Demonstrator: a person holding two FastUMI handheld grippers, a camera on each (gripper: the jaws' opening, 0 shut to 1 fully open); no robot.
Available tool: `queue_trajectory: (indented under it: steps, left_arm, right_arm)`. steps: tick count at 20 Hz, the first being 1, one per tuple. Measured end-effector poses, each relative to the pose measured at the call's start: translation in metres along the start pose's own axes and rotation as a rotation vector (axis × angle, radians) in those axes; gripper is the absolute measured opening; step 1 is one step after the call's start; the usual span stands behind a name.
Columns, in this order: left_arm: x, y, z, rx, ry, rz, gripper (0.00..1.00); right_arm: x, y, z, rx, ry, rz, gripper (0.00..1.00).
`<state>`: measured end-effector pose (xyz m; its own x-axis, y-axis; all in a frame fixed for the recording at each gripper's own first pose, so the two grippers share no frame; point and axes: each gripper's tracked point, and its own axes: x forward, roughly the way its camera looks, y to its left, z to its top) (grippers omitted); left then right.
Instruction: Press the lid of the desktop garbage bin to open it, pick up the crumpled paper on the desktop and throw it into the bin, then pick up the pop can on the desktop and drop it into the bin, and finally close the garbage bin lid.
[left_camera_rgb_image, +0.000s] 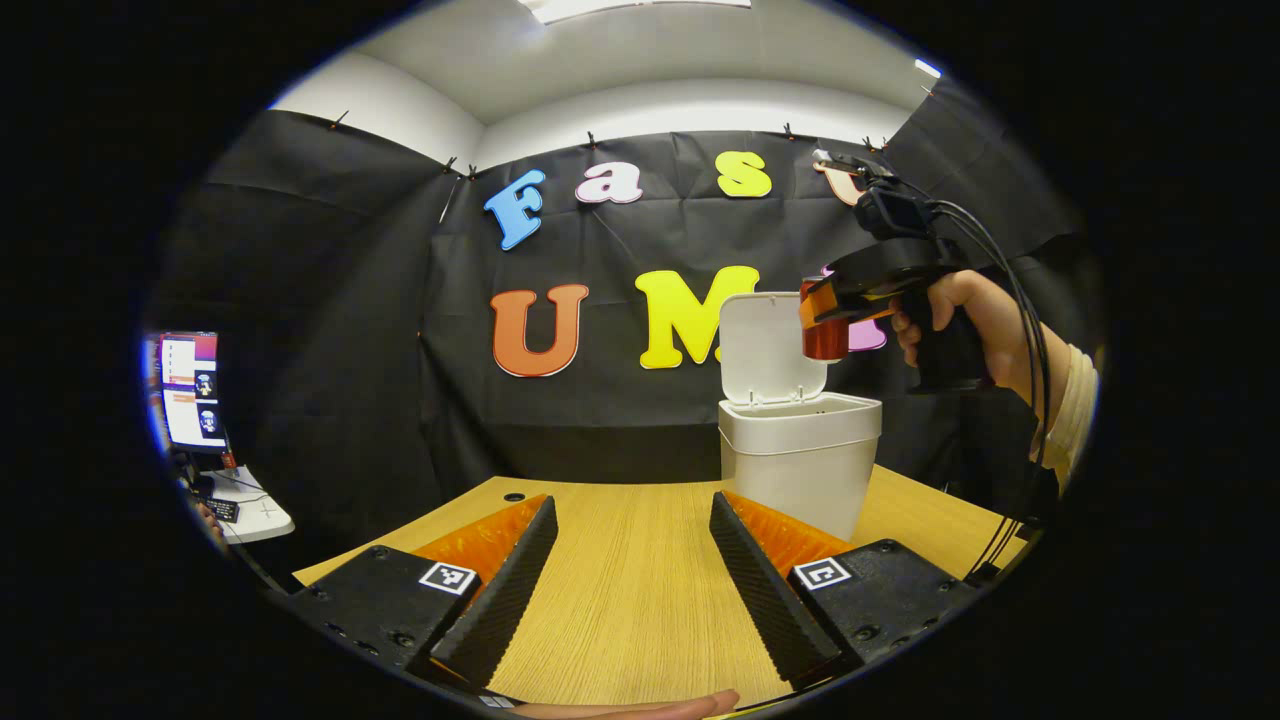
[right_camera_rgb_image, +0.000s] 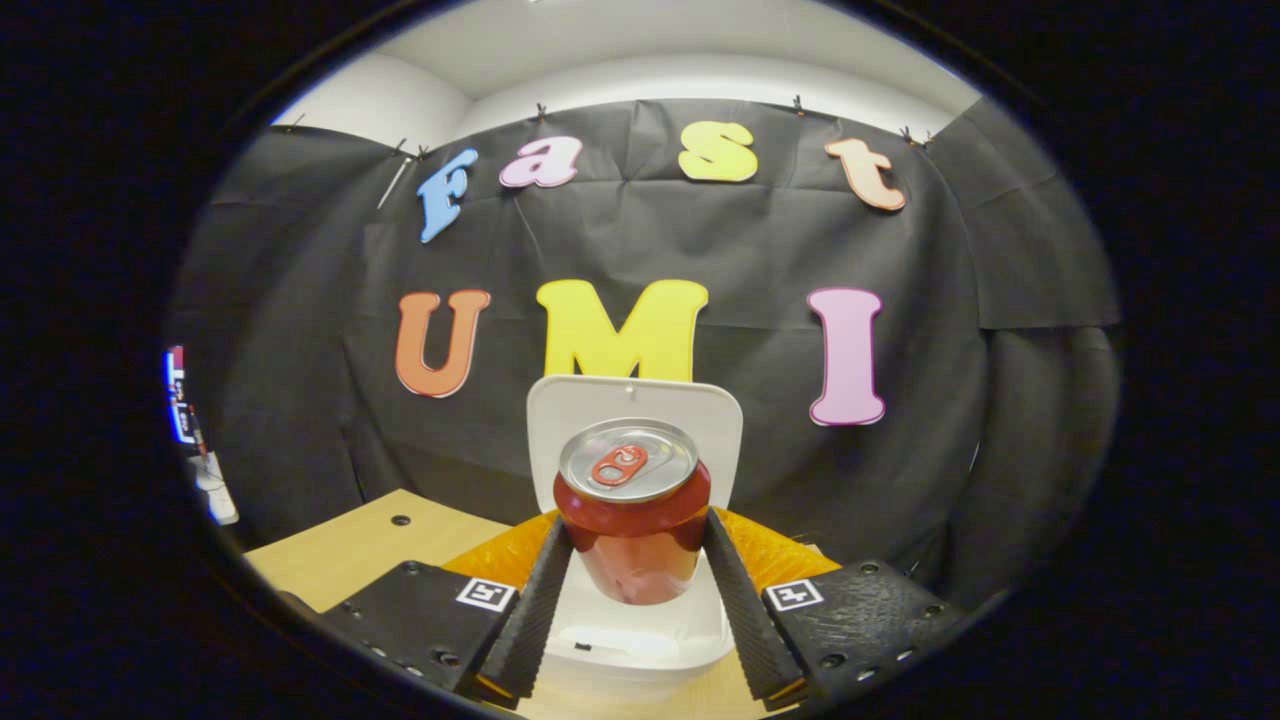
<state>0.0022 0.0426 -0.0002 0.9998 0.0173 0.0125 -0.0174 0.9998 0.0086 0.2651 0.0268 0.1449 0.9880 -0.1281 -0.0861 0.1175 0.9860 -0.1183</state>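
Can over the open bin.
My right gripper (right_camera_rgb_image: 632, 560) clamps the upright pop can (right_camera_rgb_image: 632, 510), tab up, above the open-lidded garbage bin (right_camera_rgb_image: 640, 640); left gripper (left_camera_rgb_image: 633, 560) spread.

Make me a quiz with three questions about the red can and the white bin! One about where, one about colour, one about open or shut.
1. Where is the pop can?
A. lying on the table
B. held in the air above the bin
C. beside the monitor

2. What colour is the garbage bin?
A. white
B. blue
C. green

3. How is the bin's lid?
A. shut flat
C. taken off and lying on the table
B. standing up, open

Answers:
1. B: the right gripper has its fingers pressed on both sides of the can, with the bin's open mouth right below it.
2. A: its body and lid are both white against the black cloth wall.
3. B: the lid stands upright behind the opening in the left gripper view, where the left gripper is open over the wooden table.
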Motion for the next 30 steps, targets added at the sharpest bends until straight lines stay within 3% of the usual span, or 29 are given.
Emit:
queue_trajectory:
  steps: [5,10,13,25,28,30]
  left_arm:
    - [0.004,0.005,-0.008,0.003,0.027,0.004,0.99]
    - [0.012,0.014,-0.016,-0.005,0.053,0.026,0.99]
    - [0.013,0.007,-0.02,-0.018,0.075,0.0,0.99]
    - [0.013,0.003,-0.018,-0.018,0.06,-0.03,0.99]
    - [0.014,0.004,-0.019,-0.041,0.067,-0.027,0.99]
    - [0.015,0.007,-0.02,-0.053,0.072,-0.025,0.99]
  right_arm:
    - [0.054,-0.015,-0.045,0.058,0.146,-0.027,0.76]
    - [0.063,-0.024,-0.059,0.117,0.171,-0.025,0.76]
    - [0.064,-0.028,-0.063,0.099,0.181,-0.045,0.76]
    - [0.061,-0.019,-0.045,0.031,0.129,-0.098,0.8]
    - [0.056,-0.005,-0.029,0.007,0.087,-0.088,0.93]
    - [0.05,0.002,-0.017,0.003,0.058,-0.082,0.95]
